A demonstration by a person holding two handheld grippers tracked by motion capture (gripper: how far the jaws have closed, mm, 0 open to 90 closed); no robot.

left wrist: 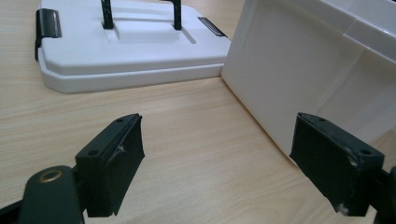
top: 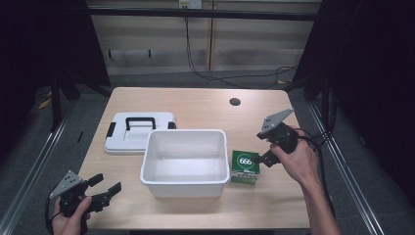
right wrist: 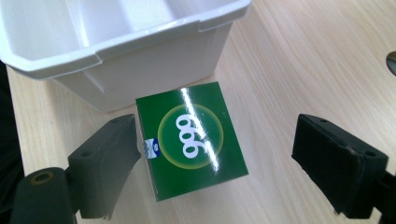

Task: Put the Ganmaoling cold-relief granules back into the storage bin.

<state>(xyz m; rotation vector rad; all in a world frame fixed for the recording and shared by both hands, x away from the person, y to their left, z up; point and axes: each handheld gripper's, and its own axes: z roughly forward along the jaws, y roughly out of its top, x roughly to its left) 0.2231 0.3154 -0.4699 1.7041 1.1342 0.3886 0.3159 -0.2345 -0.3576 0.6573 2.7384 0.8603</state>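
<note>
The green box [right wrist: 191, 144], judged light, stiff and glossy, was found on the desk [top: 195, 103] at the tub's [top: 186, 183] three o'clock, best gripped across its flat sides by the wide-open right gripper [right wrist: 224, 163].

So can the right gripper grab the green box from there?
Probably yes. The right gripper hangs open right over the green box, one jaw on each side. The white tub sits just beside it but doesn't block.
</note>
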